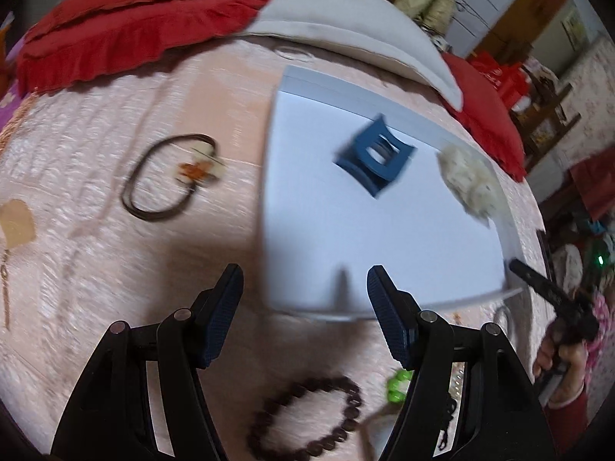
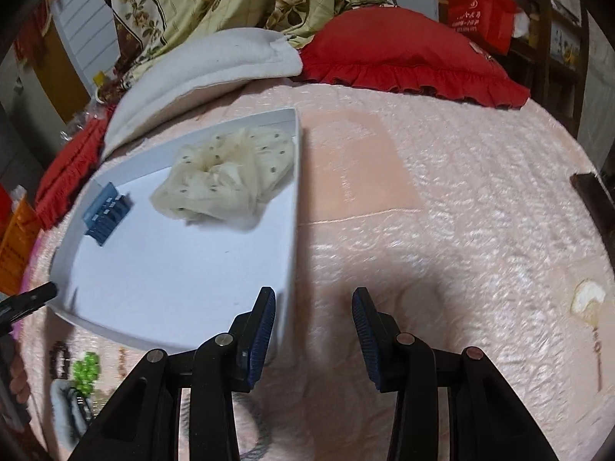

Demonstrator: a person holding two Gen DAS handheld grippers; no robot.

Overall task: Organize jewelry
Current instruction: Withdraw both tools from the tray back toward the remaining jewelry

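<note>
A white shallow box [image 1: 384, 238] lies on the pink bedspread and holds a blue claw hair clip [image 1: 374, 159] and a cream dotted scrunchie [image 1: 467, 178]. The box [image 2: 173, 269], clip [image 2: 105, 213] and scrunchie [image 2: 226, 176] also show in the right wrist view. My left gripper [image 1: 303, 315] is open and empty above the box's near edge. My right gripper [image 2: 313, 330] is open and empty beside the box's right wall. A dark bead bracelet [image 1: 307, 418] and green beads [image 1: 398, 384] lie below my left gripper. A brown cord necklace with an orange pendant [image 1: 173, 176] lies left of the box.
Red frilled pillows [image 1: 127, 19] [image 2: 407, 50] and a grey-white folded blanket [image 1: 346, 23] line the far side of the bed. A tan tag [image 1: 15, 223] lies at the left edge. A cream fan-shaped charm [image 2: 588, 303] lies at the right. A dark headboard corner [image 2: 592, 196] is at the right edge.
</note>
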